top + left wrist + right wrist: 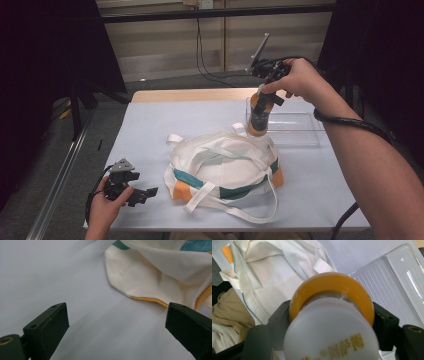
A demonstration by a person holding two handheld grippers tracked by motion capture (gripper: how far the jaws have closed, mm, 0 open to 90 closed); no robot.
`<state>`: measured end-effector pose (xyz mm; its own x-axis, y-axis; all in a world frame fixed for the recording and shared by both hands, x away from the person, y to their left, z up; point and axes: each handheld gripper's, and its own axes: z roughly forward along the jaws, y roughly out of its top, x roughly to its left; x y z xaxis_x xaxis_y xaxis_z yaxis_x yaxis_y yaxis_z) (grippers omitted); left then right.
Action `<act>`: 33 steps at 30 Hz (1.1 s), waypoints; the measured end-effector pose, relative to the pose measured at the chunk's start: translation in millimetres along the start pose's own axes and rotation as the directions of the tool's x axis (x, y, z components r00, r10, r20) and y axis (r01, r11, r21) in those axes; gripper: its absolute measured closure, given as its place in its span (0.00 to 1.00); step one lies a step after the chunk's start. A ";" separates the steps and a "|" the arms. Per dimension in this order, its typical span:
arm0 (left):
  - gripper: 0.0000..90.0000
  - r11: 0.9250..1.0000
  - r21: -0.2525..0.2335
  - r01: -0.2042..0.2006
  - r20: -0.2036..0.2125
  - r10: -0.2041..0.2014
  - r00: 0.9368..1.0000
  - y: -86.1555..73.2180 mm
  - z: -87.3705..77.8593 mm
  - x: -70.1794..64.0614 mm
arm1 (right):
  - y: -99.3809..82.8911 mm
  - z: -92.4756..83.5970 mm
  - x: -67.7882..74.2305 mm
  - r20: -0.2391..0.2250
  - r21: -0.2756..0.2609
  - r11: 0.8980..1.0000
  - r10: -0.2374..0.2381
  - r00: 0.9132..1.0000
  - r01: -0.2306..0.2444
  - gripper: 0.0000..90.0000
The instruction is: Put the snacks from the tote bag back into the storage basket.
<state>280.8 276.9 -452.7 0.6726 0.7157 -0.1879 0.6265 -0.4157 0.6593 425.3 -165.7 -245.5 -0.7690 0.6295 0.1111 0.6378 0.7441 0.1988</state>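
Right gripper (260, 117) is raised over the far side of the table (150, 125), pointing down. Its jaws are clamped on a bottle (259, 119) with an orange body; the right gripper view shows a white cap with yellow printed characters nearest the camera. The bottle (332, 315) hangs between the far edge of the bag (225, 167) and the near left corner of a clear plastic tray (300, 131). From the high view I cannot tell whether its lower end touches the bag.

The bag lies flat mid-table: cream cloth, teal band, orange corners, white straps (235, 212) trailing toward the near edge.

Left gripper (145, 194) is held low at the near left edge, just left of the bag, not touching it. Its jaws are wide apart, nothing between them; the left gripper view has bare table and the bag's (150, 277) cream edge ahead.
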 end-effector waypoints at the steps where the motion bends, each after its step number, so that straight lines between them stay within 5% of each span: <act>1: 0.05 1.000 0.000 0.000 0.000 0.000 1.000 0.1 0.1 -0.1 | -0.2 0.4 -2.8 0.002 -0.003 1.000 0.010 1.000 -0.010 0.33; 23: 0.05 1.000 -0.003 0.001 -0.007 -0.001 1.000 -0.4 -2.2 1.1 | 4.0 12.9 -29.1 0.038 0.021 0.996 0.082 0.996 -0.083 0.33; 33: 0.05 1.000 -0.005 0.007 -0.008 -0.007 1.000 -1.0 -2.4 1.7 | 6.0 17.7 -36.4 0.042 0.029 0.997 0.075 0.996 -0.077 0.33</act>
<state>280.3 279.9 -451.9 0.6649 0.7231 -0.1870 0.6292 -0.4074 0.6619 457.9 -180.3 -265.6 -0.7163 0.6926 0.0852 0.6958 0.6998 0.1617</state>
